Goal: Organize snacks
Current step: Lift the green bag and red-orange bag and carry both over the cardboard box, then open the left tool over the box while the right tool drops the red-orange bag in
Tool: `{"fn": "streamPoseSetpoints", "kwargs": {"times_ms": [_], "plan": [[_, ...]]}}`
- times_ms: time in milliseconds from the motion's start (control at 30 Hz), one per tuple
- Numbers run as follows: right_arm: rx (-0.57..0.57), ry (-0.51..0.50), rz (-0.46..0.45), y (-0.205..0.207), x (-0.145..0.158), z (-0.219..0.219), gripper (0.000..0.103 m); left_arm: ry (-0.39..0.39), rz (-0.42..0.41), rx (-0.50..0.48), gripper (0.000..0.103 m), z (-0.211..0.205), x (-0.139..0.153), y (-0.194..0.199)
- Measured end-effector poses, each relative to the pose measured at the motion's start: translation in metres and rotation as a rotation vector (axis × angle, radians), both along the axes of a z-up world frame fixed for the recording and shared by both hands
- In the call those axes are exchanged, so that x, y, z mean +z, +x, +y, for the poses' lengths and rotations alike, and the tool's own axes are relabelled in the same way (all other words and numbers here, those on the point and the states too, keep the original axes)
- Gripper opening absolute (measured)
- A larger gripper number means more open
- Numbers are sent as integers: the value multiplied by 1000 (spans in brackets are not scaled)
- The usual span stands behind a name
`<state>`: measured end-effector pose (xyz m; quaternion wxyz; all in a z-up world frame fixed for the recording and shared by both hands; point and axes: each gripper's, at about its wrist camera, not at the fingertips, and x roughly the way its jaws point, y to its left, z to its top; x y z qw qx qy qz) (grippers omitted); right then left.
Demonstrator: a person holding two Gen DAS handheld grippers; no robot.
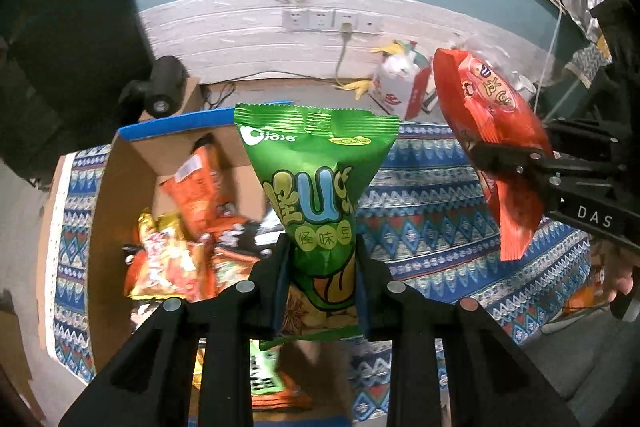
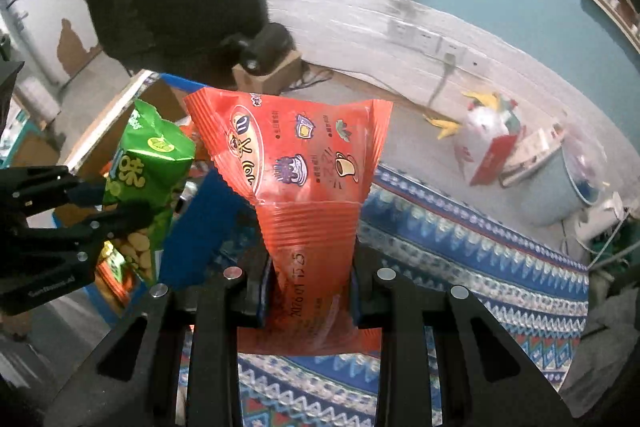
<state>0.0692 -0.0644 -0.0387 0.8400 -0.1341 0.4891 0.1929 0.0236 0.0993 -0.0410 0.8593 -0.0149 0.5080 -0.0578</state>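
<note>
My left gripper is shut on a green snack bag and holds it upright in the air, beside and above an open cardboard box. The box holds several orange and yellow snack packs. My right gripper is shut on a red snack bag, held up over the patterned cloth. In the left wrist view the right gripper with the red bag is at the right. In the right wrist view the left gripper and green bag are at the left.
The blue patterned cloth covers the table. On the floor behind lie a white and red bag, banana peels, a black device on a small box and a grey bin. A wall with sockets is beyond.
</note>
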Motion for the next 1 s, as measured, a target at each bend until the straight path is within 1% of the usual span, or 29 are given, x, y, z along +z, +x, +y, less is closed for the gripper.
{"fn": "streamPoseSetpoints", "kwargs": {"times_ms": [200, 367, 533, 633, 800, 1000], "plan": [[42, 4, 20, 8, -6, 39, 27, -24, -2, 65, 28, 37, 1, -9], [68, 9, 38, 13, -13, 66, 27, -28, -7, 113, 28, 59, 2, -15], [97, 20, 58, 19, -18, 94, 27, -24, -5, 156, 28, 81, -2, -23], [109, 25, 69, 23, -22, 109, 27, -36, 0, 182, 28, 94, -5, -27], [124, 33, 88, 27, -30, 129, 27, -42, 4, 213, 28, 110, -8, -31], [136, 49, 119, 30, -39, 148, 27, -40, 12, 223, 28, 117, -10, -33]]}}
